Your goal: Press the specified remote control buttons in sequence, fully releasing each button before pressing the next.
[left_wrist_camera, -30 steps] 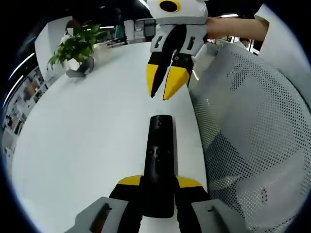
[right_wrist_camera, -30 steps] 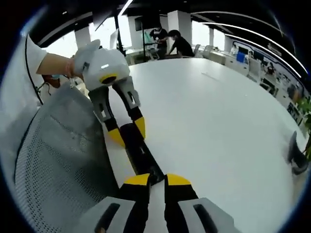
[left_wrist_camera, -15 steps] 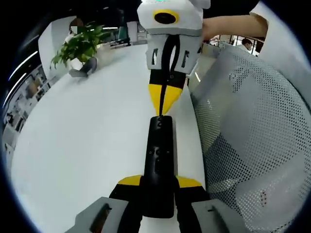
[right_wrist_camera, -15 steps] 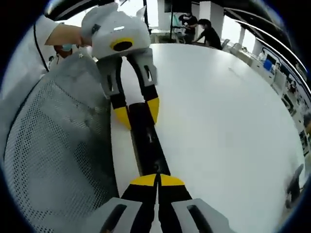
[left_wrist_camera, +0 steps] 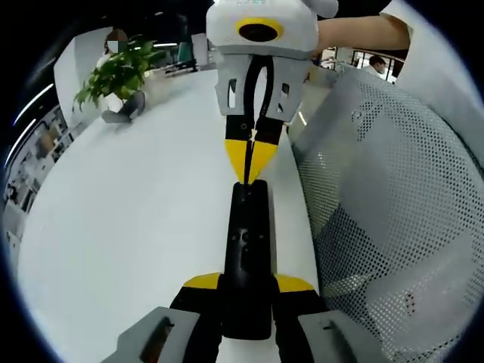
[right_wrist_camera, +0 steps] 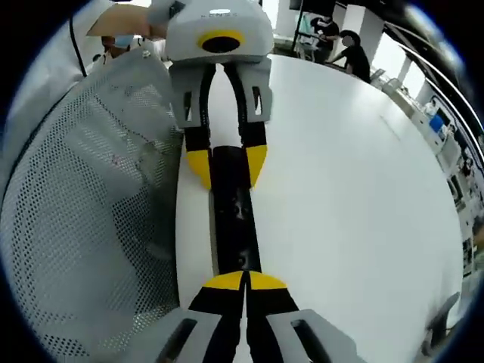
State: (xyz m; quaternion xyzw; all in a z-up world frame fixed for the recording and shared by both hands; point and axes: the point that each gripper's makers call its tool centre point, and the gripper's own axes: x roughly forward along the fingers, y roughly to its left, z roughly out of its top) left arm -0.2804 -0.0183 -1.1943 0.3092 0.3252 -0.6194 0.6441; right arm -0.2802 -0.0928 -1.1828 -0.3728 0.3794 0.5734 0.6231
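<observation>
My left gripper (left_wrist_camera: 246, 291) pinches remote (left_wrist_camera: 246, 253) above white bench (left_wrist_camera: 136, 227). My right gripper (right_wrist_camera: 243, 281), jaws pressed together, tip touching remote's far end; a press seems underway. Release and further buttons likely remain; cannot tell count.

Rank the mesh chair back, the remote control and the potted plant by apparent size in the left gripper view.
1. mesh chair back
2. remote control
3. potted plant

The plant sits far across the table, so distance makes it look small; true size is unsure.
</observation>
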